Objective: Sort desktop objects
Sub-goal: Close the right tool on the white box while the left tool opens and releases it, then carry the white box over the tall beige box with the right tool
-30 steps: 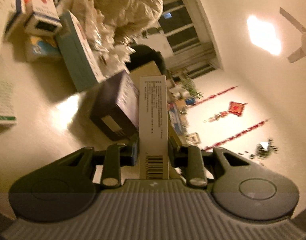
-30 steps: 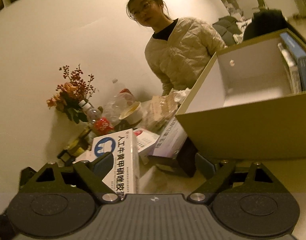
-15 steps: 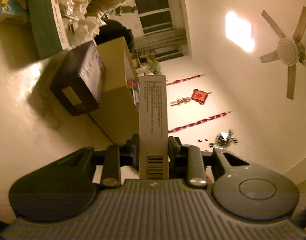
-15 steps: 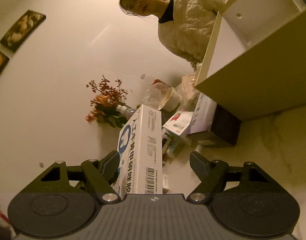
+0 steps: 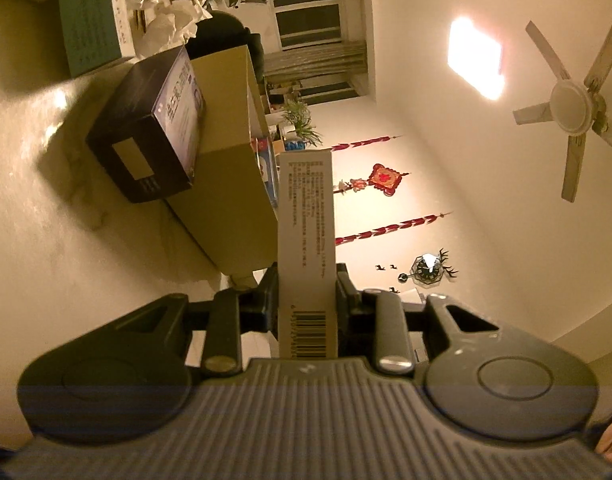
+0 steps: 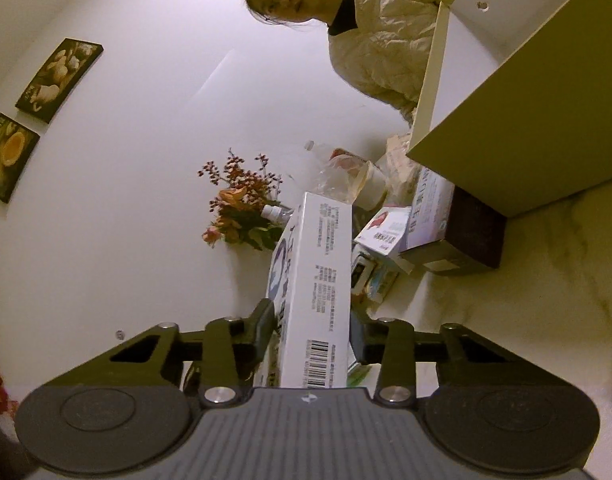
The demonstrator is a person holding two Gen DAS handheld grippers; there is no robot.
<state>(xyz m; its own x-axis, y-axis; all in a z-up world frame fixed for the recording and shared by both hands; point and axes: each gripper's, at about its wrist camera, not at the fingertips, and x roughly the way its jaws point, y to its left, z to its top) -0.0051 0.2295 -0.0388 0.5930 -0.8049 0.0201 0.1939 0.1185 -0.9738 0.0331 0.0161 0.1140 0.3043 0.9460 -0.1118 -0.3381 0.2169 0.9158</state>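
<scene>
left wrist view: the left hand-held gripper point(image 5: 306, 288) is clamped on a narrow beige carton point(image 5: 306, 236) with a barcode at its near end. the long axis of this carton runs straight forward along the fingers, so it sticks out ahead of the pads. just beyond it, on the counter point(image 5: 46, 240), stands an open cardboard box point(image 5: 230, 200) with some items inside, and a dark purple box point(image 5: 154, 128) leans against its side. a teal box point(image 5: 92, 12) is further back on the counter.

right wrist view: the jaws of the right hand-held gripper point(image 6: 311, 330) have just been closing, and a white medicine box point(image 6: 317, 276) is between them; both pads now seem to press on its sides. its long axis also points forward, away from the camera. the open cardboard box point(image 6: 525, 132) is ahead and to the right of it in this view, and the dark purple box point(image 6: 457, 232) lies under its edge. more small boxes, a vase of flowers point(image 6: 242, 208) and a person in a pale jacket point(image 6: 381, 40) are behind.

i judge that each hand has one carton to put in the cardboard box. the left one looks nearer to the opening, so it would probably go first, with the narrow end entering first.
</scene>
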